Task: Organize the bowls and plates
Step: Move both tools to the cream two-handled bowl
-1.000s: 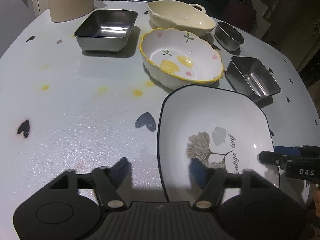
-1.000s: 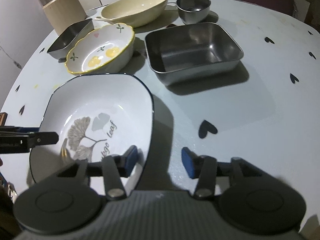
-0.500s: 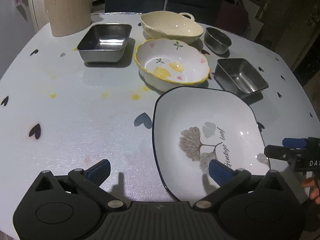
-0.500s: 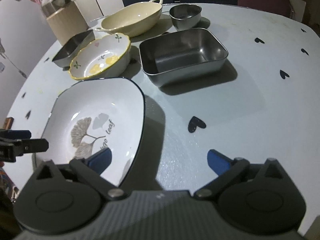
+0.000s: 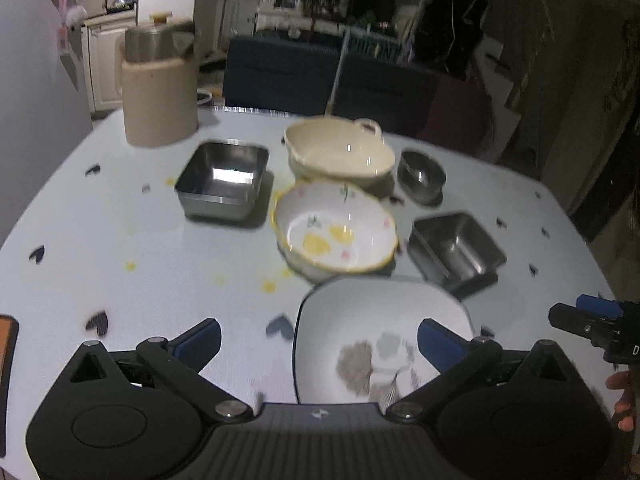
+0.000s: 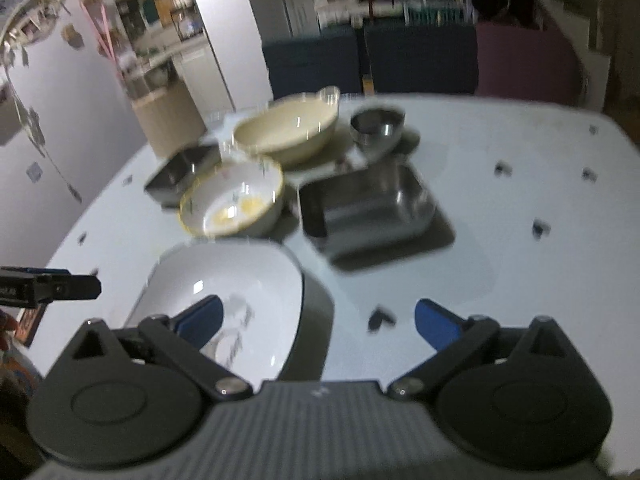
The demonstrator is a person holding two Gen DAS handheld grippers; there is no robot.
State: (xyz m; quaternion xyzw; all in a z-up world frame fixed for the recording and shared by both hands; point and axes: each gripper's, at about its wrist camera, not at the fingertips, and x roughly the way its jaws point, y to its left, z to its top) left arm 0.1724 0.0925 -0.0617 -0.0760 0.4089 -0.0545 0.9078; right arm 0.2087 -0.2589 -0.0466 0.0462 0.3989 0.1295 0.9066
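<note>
A white square plate [image 5: 380, 320] [image 6: 232, 276] with a dark rim and a leaf print lies flat on the table, nearest me. My left gripper [image 5: 318, 338] hovers open above its left edge, touching nothing. Over the plate's right edge my right gripper [image 6: 319, 318] is open too, its jaws wide and empty. Behind the plate stands a yellow-rimmed flowered bowl [image 5: 336, 232] [image 6: 232, 200]. Further back is a cream handled dish [image 5: 340, 152] [image 6: 288, 128]. Both views are blurred by motion.
Two square steel tins [image 5: 224, 178] [image 5: 456, 248] flank the flowered bowl, and a small round steel bowl [image 5: 422, 176] sits at the back right. A beige canister [image 5: 160, 96] stands at the far left corner. Dark chairs line the table's [image 5: 100, 240] far edge.
Both grippers have opened wide, risen and tilted up away from the white plate's rim. The plate stays on the table, and more of the room shows.
</note>
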